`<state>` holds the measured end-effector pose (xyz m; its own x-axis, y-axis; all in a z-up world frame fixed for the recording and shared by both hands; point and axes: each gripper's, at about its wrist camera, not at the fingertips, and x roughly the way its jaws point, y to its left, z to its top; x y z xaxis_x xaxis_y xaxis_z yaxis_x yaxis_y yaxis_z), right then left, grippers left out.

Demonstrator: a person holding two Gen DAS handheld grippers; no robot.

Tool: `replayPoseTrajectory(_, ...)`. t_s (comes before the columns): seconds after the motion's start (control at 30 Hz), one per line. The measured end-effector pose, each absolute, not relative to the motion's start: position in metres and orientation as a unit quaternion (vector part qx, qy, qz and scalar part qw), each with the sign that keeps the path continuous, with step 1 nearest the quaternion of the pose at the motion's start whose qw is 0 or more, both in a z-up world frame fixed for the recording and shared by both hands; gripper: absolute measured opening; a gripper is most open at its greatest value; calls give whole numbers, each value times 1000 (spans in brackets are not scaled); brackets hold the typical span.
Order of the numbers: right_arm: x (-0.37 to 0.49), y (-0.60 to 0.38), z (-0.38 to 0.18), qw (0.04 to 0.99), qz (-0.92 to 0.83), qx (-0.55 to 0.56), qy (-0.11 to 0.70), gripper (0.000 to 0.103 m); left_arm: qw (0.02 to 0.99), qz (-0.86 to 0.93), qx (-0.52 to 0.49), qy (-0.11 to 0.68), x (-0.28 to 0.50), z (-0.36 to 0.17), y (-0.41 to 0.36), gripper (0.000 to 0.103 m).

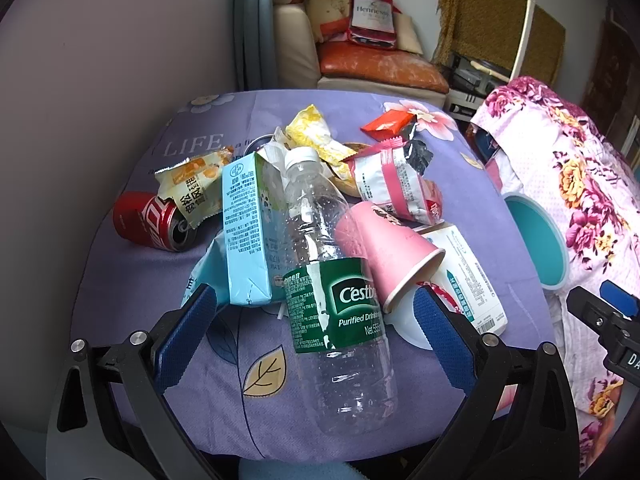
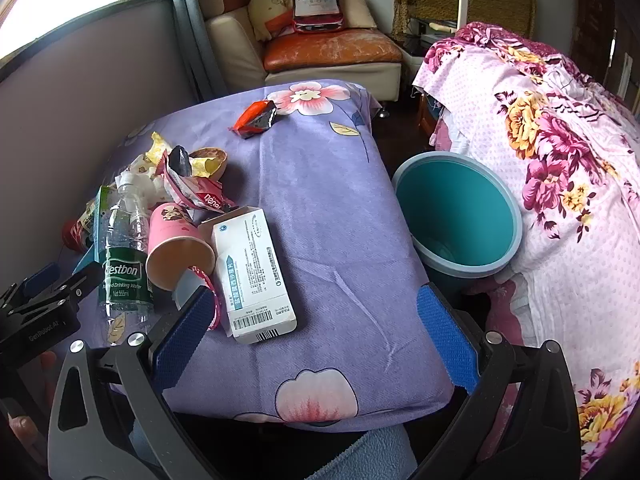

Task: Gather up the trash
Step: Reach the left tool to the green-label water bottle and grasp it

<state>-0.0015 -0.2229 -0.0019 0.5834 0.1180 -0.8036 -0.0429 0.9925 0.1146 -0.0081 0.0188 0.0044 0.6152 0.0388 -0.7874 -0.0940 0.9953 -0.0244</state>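
Left wrist view shows the left hand-held gripper wide open and empty around the water bottle on the desk; the leaning pink cup could be knocked off if the bottle is lifted.

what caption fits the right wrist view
Open right gripper above purple floral tablecloth, white medicine box ahead, teal plastic bin alongside.

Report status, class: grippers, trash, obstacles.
Left gripper open, jaws straddling the Cestbon water bottle. Right gripper open, empty, near the white medicine box. Teal bin empty beside the table. Pink paper cup leans against the bottle.
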Motion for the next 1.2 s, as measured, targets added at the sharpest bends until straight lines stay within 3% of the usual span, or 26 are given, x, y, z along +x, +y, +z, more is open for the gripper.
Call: replayPoseTrajectory(1.2, 8, -231, -24, 873, 69, 56, 480, 97, 862, 43, -63, 501, -5, -27, 22, 99)
